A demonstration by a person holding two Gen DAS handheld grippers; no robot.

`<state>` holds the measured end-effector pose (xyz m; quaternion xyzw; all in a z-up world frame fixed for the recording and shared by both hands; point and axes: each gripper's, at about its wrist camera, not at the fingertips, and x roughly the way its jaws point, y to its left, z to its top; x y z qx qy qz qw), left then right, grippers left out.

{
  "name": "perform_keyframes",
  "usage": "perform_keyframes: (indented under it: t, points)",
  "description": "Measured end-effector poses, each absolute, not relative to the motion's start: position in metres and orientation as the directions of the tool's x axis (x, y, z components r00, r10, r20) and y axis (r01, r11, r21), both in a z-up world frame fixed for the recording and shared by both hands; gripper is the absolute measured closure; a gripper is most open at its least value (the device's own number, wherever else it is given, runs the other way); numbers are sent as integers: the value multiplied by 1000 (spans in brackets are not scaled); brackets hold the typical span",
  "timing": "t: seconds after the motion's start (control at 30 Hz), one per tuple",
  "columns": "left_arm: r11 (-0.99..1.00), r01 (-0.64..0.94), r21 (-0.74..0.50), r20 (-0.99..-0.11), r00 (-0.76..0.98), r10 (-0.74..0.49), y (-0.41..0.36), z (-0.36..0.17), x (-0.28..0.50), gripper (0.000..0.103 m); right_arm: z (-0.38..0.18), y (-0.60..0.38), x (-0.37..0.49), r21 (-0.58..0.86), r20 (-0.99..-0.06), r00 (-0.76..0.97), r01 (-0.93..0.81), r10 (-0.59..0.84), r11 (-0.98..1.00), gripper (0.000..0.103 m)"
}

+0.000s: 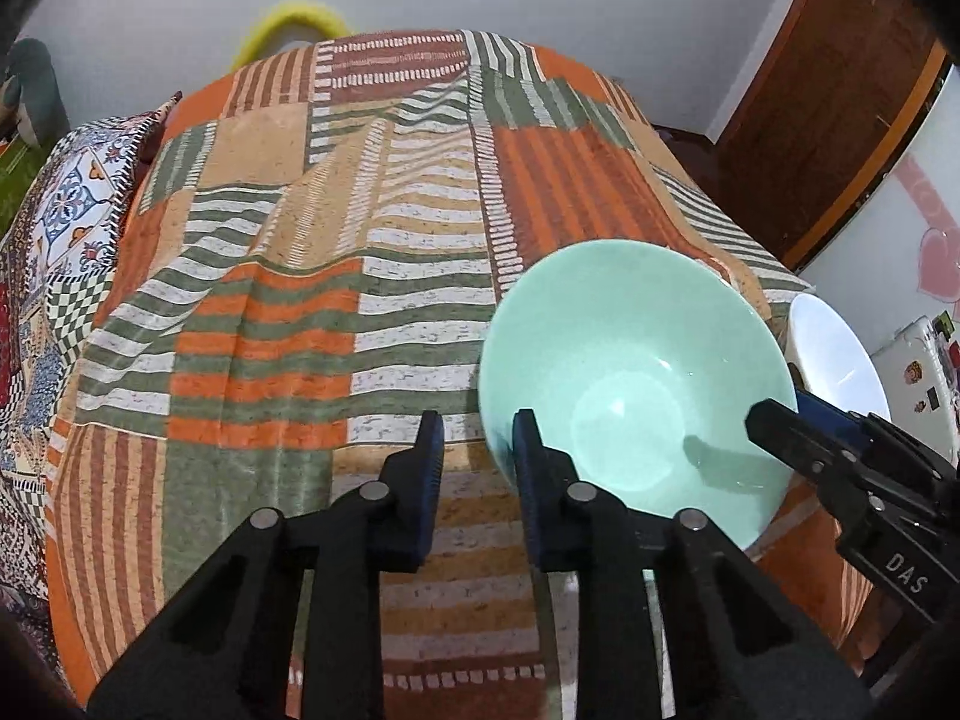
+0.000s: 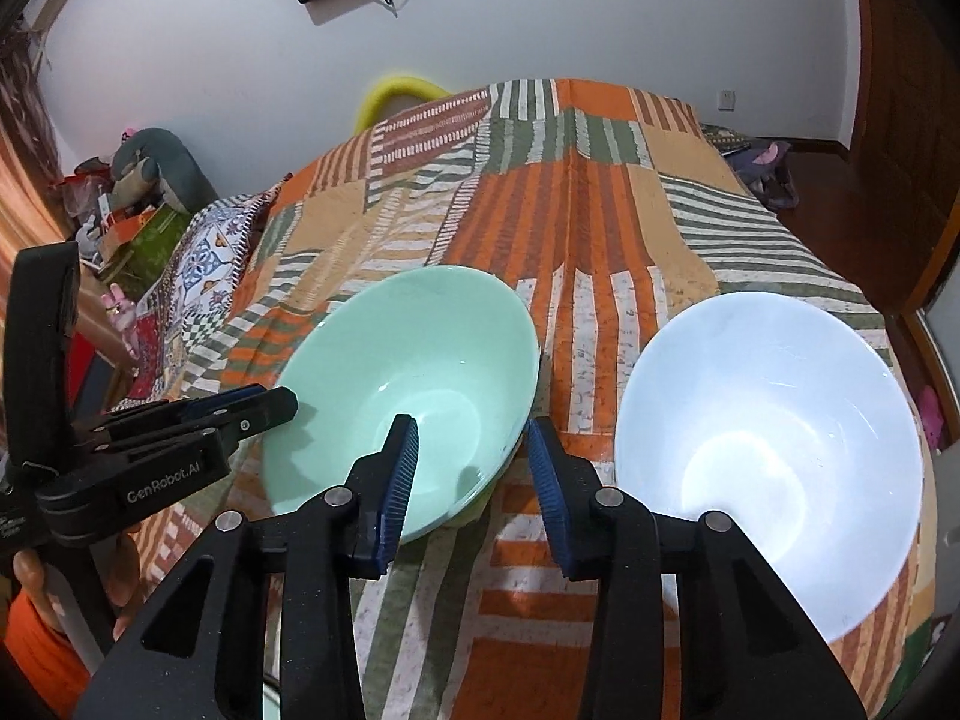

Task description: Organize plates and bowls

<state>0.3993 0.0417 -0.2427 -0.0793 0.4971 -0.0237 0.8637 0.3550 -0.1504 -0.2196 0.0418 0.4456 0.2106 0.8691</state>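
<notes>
both claws straddle the green bowl [image 2: 402,396]: left claw [image 1: 477,450] pinches its left rim, right claw [image 2: 471,456] its right rim, beside a white bowl [image 2: 768,450] on the bed [image 2: 600,228].

— What was on the bed just then?
— A glossy mint-green ceramic bowl [image 2: 408,384], empty and upright on the striped orange-and-green patchwork bedspread [image 2: 600,210].
— And the other one?
— A wider glossy white ceramic bowl [image 2: 774,468] stood just to its right, also empty, a strip of cloth between them.
</notes>
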Motion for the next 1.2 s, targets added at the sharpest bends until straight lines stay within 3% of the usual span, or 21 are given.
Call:
perform_keyframes:
  t: [0.07, 0.27, 0.6, 1.2]
  points:
    - [984, -20, -177, -859, 490, -144, 38, -246, 403, 93, -224, -148, 359, 259, -766, 503, -329, 400, 908, 74]
    - [993, 6, -114, -856, 506, -101, 28, -241, 396, 93, -230, -149, 362, 241, -781, 495, -324, 381, 915, 82]
    - [997, 10, -81, -826, 560, -73, 29, -201, 362, 93, -208, -147, 344, 243, -757, 514, -349, 402, 905, 82]
    - [998, -35, -53, -745, 667, -16, 57, -104, 217, 92, -126, -119, 243, 231, -644, 563, -502, 518, 833, 81]
